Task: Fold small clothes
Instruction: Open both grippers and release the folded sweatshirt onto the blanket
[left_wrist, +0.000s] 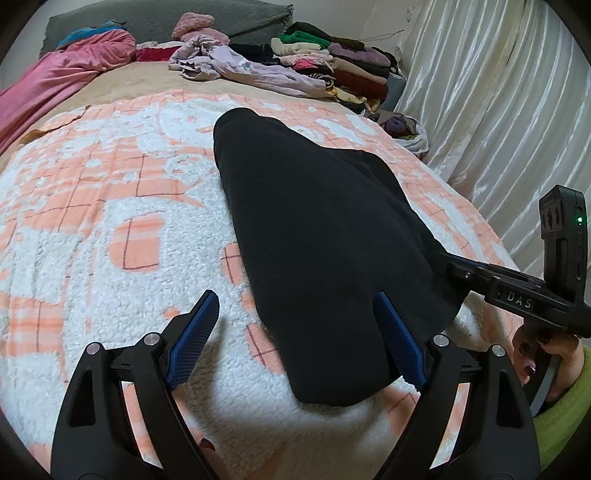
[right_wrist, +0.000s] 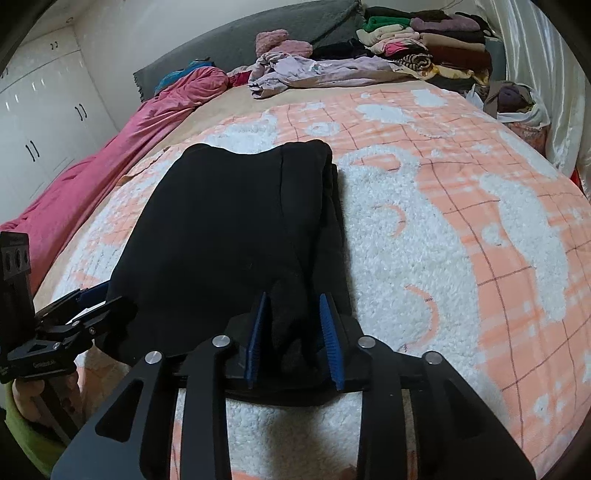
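A black garment (left_wrist: 317, 236) lies folded lengthwise on the orange-and-white fleece blanket (left_wrist: 92, 229); it also shows in the right wrist view (right_wrist: 229, 236). My left gripper (left_wrist: 295, 306) is open, its right blue pad resting on the garment's near edge, its left pad over bare blanket. It shows at the left of the right wrist view (right_wrist: 92, 295). My right gripper (right_wrist: 293, 302) is partly closed around a bunched fold of the garment's near right corner. It reaches in from the right in the left wrist view (left_wrist: 439, 258).
A stack of folded clothes (left_wrist: 343, 70) and a lilac garment (left_wrist: 236, 66) lie at the far end of the bed. A pink cover (left_wrist: 59, 77) runs along the left. A white curtain (left_wrist: 498, 92) hangs on the right. White wardrobes (right_wrist: 40, 122) stand at left.
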